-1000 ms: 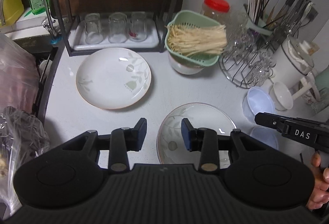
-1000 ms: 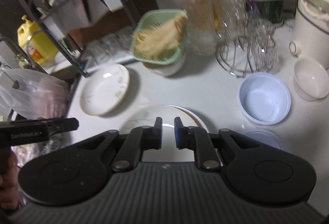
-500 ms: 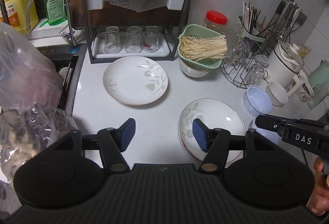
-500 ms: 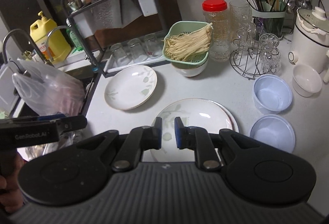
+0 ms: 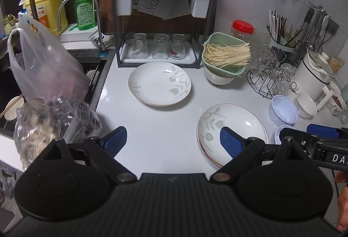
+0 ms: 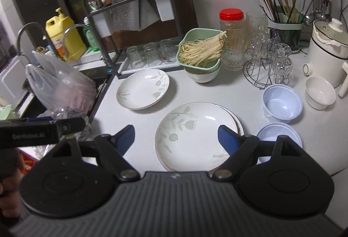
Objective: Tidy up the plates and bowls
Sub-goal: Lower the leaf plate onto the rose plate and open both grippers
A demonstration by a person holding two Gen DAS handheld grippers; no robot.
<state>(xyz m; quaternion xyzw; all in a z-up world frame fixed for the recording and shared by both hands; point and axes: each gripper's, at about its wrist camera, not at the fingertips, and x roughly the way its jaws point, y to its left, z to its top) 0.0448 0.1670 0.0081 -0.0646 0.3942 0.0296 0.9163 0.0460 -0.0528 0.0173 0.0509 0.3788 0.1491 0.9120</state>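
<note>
A single leaf-patterned white plate [image 5: 159,83] [image 6: 142,88] lies in front of the dish rack. A stack of two like plates [image 5: 232,128] [image 6: 196,136] lies nearer, at the counter's front. Two pale blue plastic bowls [image 6: 282,103] [image 6: 280,136] and a small white bowl [image 6: 319,92] sit to its right. My left gripper [image 5: 173,142] is open and empty, held high above the counter left of the stack. My right gripper [image 6: 175,139] is open and empty above the stack.
A black dish rack [image 5: 159,19] with upturned glasses stands at the back. A green colander of noodles [image 5: 225,57] sits on a bowl. A wire glass stand [image 6: 268,65], a white pot [image 6: 329,52], plastic bags [image 5: 45,76] and the sink [image 5: 13,93] surround the counter.
Both grippers have risen and pulled back from the counter. Both have opened wide; the right one was shut half a second ago.
</note>
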